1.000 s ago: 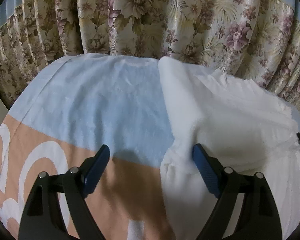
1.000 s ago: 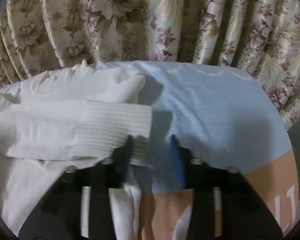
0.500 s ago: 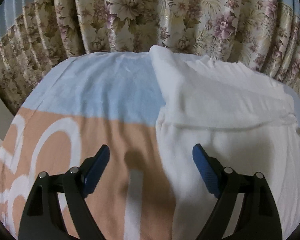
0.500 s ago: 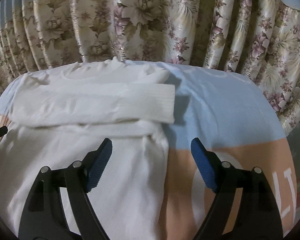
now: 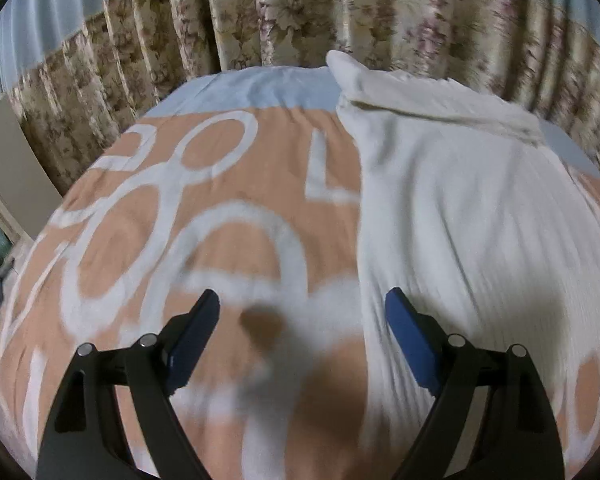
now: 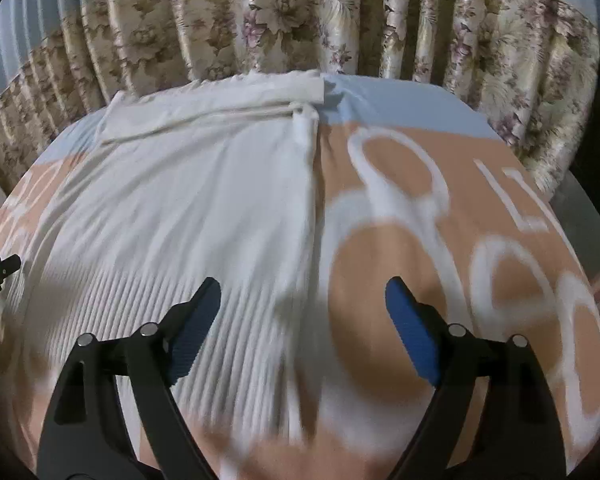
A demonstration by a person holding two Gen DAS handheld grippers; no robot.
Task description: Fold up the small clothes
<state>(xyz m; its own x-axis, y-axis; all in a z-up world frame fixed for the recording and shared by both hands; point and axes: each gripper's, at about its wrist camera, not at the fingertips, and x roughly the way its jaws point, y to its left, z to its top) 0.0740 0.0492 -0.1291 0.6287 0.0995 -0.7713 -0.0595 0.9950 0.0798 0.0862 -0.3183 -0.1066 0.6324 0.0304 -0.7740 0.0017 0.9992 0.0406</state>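
Floral curtains [image 5: 300, 12] hung behind the peach blanket [image 5: 220, 240]. On it lay the white sweater [image 6: 180, 208], sleeves folded across its top. Above its lower part, the left gripper [image 5: 302, 332] gaped empty, and the right gripper [image 6: 302, 316] was opening, empty.

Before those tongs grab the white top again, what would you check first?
1. Left tongs open, nothing between them: ok.
2. Right tongs jaws opening, nothing gripped: ok.
3. White ribbed sweater lying flat on the orange-and-white blanket: ok.
4. Sleeve folded across the far end: ok.
5. Sweater's near hem in view: cannot tell, it runs below the frame.
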